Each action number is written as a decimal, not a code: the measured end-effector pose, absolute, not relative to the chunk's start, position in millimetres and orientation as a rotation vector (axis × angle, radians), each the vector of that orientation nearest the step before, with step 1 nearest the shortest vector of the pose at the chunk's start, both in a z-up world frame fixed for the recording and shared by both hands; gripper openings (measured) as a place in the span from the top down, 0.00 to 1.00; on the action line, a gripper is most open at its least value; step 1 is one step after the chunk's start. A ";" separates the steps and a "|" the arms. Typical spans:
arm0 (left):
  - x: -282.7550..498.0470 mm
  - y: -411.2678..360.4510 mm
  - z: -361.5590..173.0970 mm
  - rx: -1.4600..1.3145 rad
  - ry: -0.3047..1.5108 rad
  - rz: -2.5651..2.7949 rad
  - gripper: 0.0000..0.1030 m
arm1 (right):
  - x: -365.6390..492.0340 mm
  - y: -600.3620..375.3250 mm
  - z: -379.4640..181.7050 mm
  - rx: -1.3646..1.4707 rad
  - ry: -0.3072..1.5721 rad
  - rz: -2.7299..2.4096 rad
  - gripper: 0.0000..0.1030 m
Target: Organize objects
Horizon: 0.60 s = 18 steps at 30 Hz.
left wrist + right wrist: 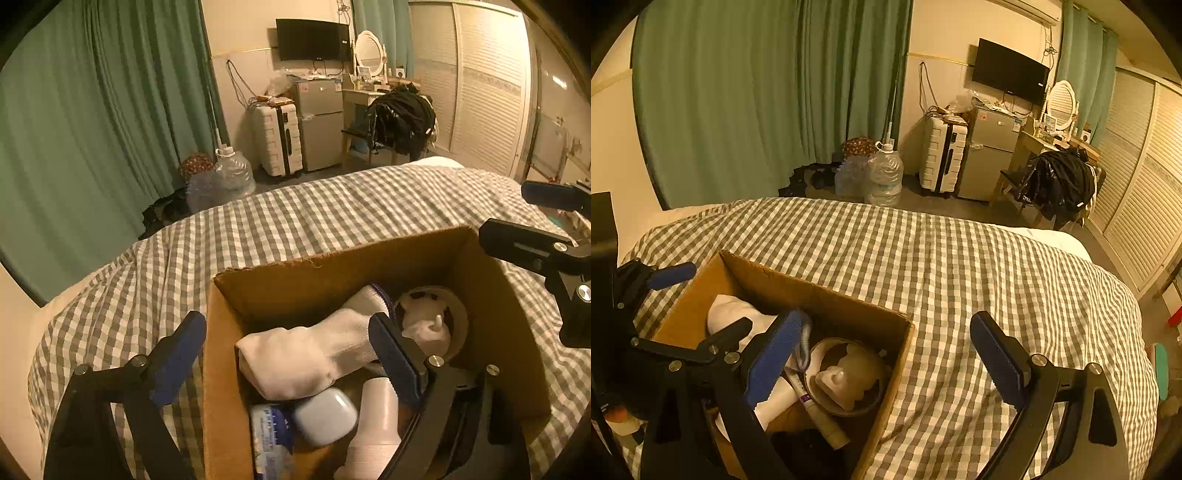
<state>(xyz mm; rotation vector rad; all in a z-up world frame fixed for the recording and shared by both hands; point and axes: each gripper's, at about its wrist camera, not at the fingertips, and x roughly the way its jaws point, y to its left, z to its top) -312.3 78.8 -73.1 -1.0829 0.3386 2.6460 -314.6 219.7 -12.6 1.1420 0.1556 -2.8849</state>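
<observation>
An open cardboard box [280, 284] sits on the checkered bed and also shows in the right wrist view [827, 295]. It holds a white sock [306, 350], a small pale blue case [327, 415], a packet [267, 435], a white tube [376, 421] and a round tape roll with a white figure inside [432, 325]. My left gripper [288, 365] is open and empty, straddling the box's left wall. My right gripper [886, 365] is open and empty, straddling the box's right wall; the tape roll [846, 376] lies beside its left finger.
The grey-and-white checkered bedspread [960, 266] spreads around the box. Beyond the bed stand water jugs [882, 177], a white suitcase [942, 158], a small fridge [990, 155] and a chair with dark clothes [1056, 181]. Green curtains hang behind.
</observation>
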 end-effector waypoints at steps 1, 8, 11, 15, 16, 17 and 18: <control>-312.7 79.0 -69.4 -1.084 0.333 2.645 0.10 | -313.0 221.1 -10.2 1.136 0.147 -2.889 0.09; -294.9 70.9 -44.9 -1.021 0.286 2.699 0.08 | -293.1 229.3 14.8 1.052 0.058 -2.926 0.09; -279.1 63.4 -27.3 -0.963 0.235 2.729 0.04 | -278.9 232.3 31.1 0.993 0.023 -2.949 0.09; -254.1 56.1 -9.1 -0.876 0.227 2.768 0.02 | -250.3 227.3 48.8 0.881 0.038 -2.995 0.09; -247.0 54.2 -5.1 -0.857 0.228 2.783 0.02 | -241.6 223.1 50.7 0.856 0.063 -3.003 0.09; -238.9 51.9 -1.1 -0.835 0.226 2.797 0.01 | -234.4 219.9 51.6 0.838 0.083 -3.006 0.09; -232.8 50.2 1.7 -0.822 0.222 2.806 0.01 | -226.9 216.8 52.0 0.823 0.100 -3.009 0.09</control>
